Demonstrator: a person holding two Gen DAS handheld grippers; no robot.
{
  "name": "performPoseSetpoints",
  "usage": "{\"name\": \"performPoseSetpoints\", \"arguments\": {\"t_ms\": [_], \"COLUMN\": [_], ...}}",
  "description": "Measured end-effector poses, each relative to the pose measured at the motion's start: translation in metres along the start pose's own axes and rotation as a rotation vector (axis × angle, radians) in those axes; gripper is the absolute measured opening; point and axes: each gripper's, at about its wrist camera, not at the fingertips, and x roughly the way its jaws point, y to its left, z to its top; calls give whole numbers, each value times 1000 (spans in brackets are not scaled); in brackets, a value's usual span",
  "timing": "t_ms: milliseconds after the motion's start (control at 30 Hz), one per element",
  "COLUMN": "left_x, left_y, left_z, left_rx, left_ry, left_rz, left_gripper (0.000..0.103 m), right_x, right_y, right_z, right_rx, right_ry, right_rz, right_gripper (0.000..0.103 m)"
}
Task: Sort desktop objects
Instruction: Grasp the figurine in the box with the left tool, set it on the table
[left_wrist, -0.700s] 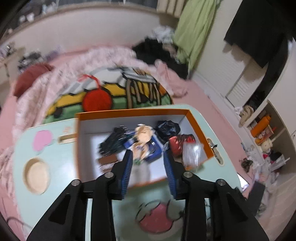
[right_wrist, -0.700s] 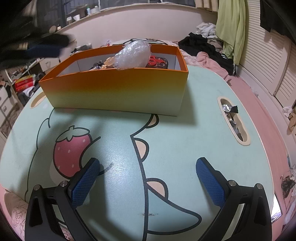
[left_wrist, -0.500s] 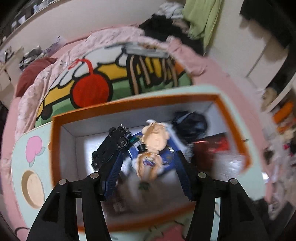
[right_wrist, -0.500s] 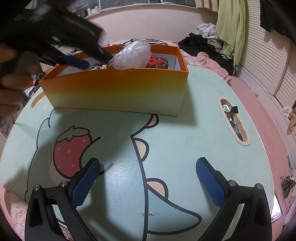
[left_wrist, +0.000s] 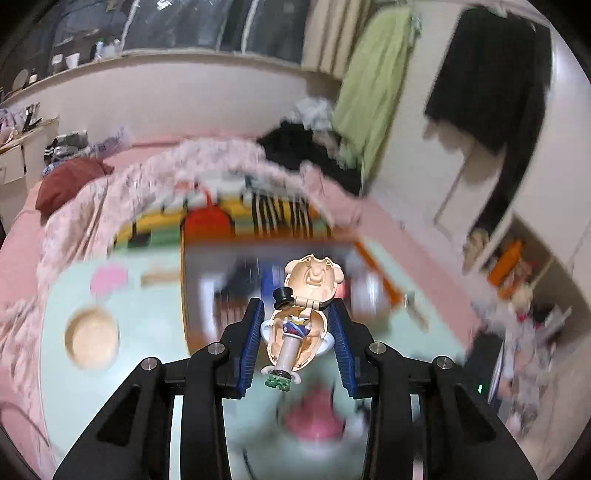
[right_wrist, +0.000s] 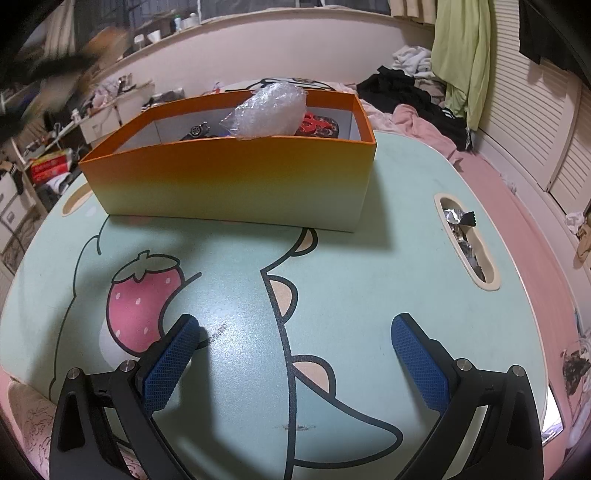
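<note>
While the desk (right_wrist: 406, 184) fills most of the right wrist view, with its mint top and strawberry print, it is only a blur under the left claw (left_wrist: 295, 345). I judge from that smear that the left hand is moving fast. On the far half of the desk sits the orange box (right_wrist: 229, 181), holding a bubble-wrap bundle (right_wrist: 267, 110), a red patterned item (right_wrist: 319, 123) and a small dark toy (right_wrist: 199, 129).

What has changed matters most. 0.5 s ago my left claw was down inside the box with its pads on either side of the figurine; now it is up clear of the rim, and the figurine (left_wrist: 303, 314) has come with it. The claw is clenched on the toy's lower body, its pale head and tiny black hat poking out past the tips. So 1 item is out of the box and airborne, near the box's front edge.

My right claw (right_wrist: 295, 363) has not moved: it hovers low over the near desk, spread wide and carrying nothing.

Next I need a spot to set the figurine down; I cannot tell from here where that is.
</note>
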Motion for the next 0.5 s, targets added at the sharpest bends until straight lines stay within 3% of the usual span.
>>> {"name": "performPoseSetpoints", "arguments": {"t_ms": [100, 233, 300, 367, 433, 500], "left_x": [27, 58, 50, 39, 26, 26], "left_y": [0, 9, 14, 12, 3, -2], "left_z": [-36, -52, -56, -63, -74, -82], "left_rx": [0, -43, -70, -60, -14, 49], "left_ry": [62, 125, 112, 80, 60, 90], "left_rz": [18, 87, 78, 100, 143, 175], "left_gripper": [38, 41, 53, 79, 86, 86], "right_x": [-1, 0, 0, -1, -1, -1], "right_y": [-1, 0, 1, 2, 3, 3], "right_z": [0, -1, 1, 3, 4, 5], "right_rx": [0, 0, -2, -2, -2, -1], "right_ry": [0, -1, 0, -1, -2, -2], "right_rz": [0, 1, 1, 1, 2, 2], "right_gripper": [103, 103, 103, 103, 103, 103]}}
